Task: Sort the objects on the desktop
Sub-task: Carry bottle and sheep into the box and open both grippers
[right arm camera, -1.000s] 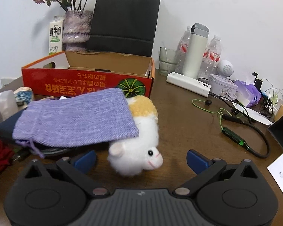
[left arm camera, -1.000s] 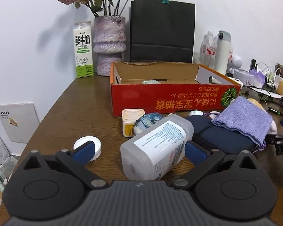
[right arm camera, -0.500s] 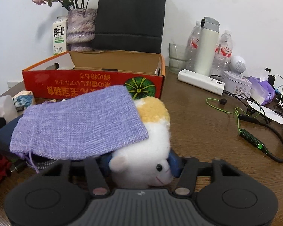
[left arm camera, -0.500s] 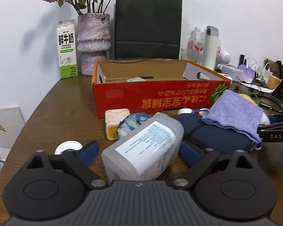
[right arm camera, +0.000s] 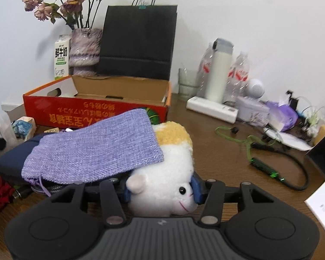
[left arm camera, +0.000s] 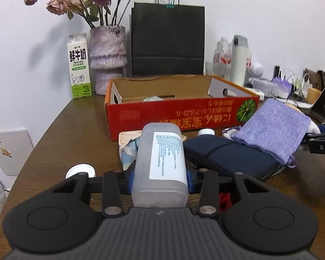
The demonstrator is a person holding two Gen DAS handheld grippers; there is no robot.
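Jaws on both sides have just been closing, and each pair now has something pinched between its blue pads. With our left gripper (left arm camera: 160,176) we clamp a translucent white plastic bottle with a printed paper label (left arm camera: 160,162); it lies lengthwise between the fingers, its far end pointing toward the red cardboard box with orange edges (left arm camera: 179,112). Just beside the bottle, on its left, we see a small crumpled blue-and-white packet (left arm camera: 127,153) and a cream-coloured square tub (left arm camera: 129,135), and a white round lid (left arm camera: 80,171) lies on the brown wooden table (left arm camera: 71,130) to the left of the fingers.

With our right gripper (right arm camera: 161,189) we squeeze a white plush animal with a yellow fuzzy top (right arm camera: 169,186) at the sides of its head. A lilac knitted drawstring pouch (right arm camera: 97,149) lies draped over the plush and over a dark navy zipped case (right arm camera: 13,158) beside it. The open box (right arm camera: 93,110) stands behind them, near the middle of the table, with a black paper bag (right arm camera: 138,41), a milk carton (right arm camera: 61,56) and a purple vase of dried roses (right arm camera: 84,49) against the wall behind it. A green cable (right arm camera: 266,164) lies on the table to the right.
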